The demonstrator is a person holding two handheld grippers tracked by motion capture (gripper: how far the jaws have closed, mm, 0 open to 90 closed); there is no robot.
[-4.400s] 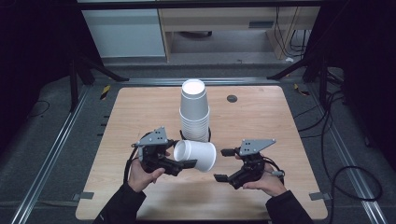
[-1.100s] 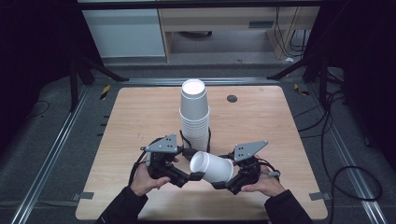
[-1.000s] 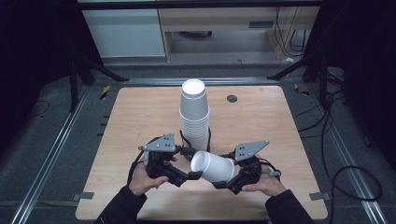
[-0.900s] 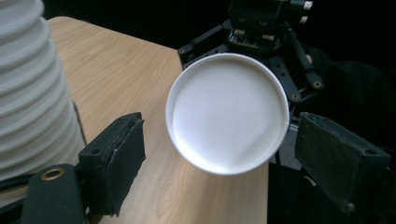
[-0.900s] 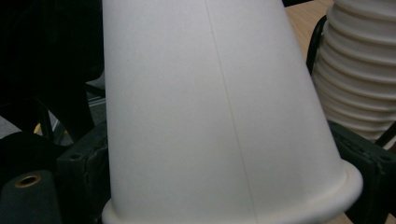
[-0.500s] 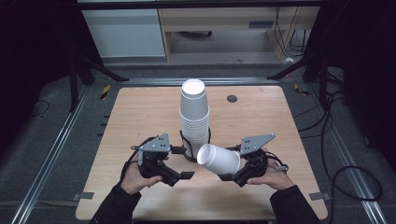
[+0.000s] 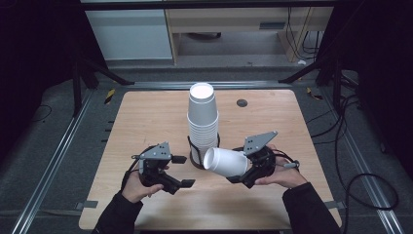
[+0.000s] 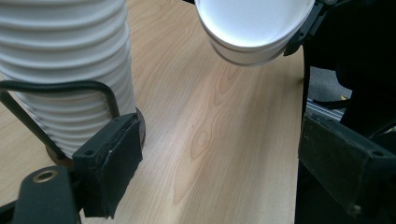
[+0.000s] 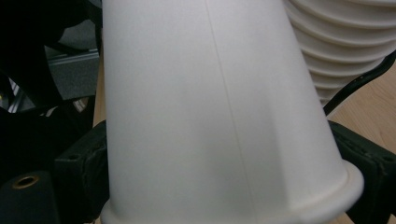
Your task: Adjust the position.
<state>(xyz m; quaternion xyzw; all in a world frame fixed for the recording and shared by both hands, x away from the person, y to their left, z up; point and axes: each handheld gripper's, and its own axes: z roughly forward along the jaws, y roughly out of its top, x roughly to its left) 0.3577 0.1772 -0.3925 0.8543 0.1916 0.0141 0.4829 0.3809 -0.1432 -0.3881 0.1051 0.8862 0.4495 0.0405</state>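
A white paper cup [image 7: 225,162] lies on its side above the table, and my right gripper [image 7: 247,169] is shut on it near the rim. In the right gripper view the cup [image 9: 210,116] sits between both pads of the right gripper [image 9: 224,186]. Its closed base [image 8: 254,28] points toward my left gripper. My left gripper [image 7: 183,171] stands open to the left of the cup; its jaws have just been opening and nothing is between them [image 8: 229,177]. A tall stack of white cups [image 7: 202,117] stands upside down in a black wire holder [image 7: 195,148] between the hands.
The wooden table [image 7: 146,117] has bare room to the left and right of the stack. A small dark disc [image 7: 241,103] lies at the back right. The stack's ribbed rims [image 8: 65,70] are close beside the left gripper's left jaw. Metal rails and cables run around the table.
My left gripper has let go of the cup, opened, and drawn back to the left and down. The right gripper keeps the cup and has carried it slightly up and to the right.
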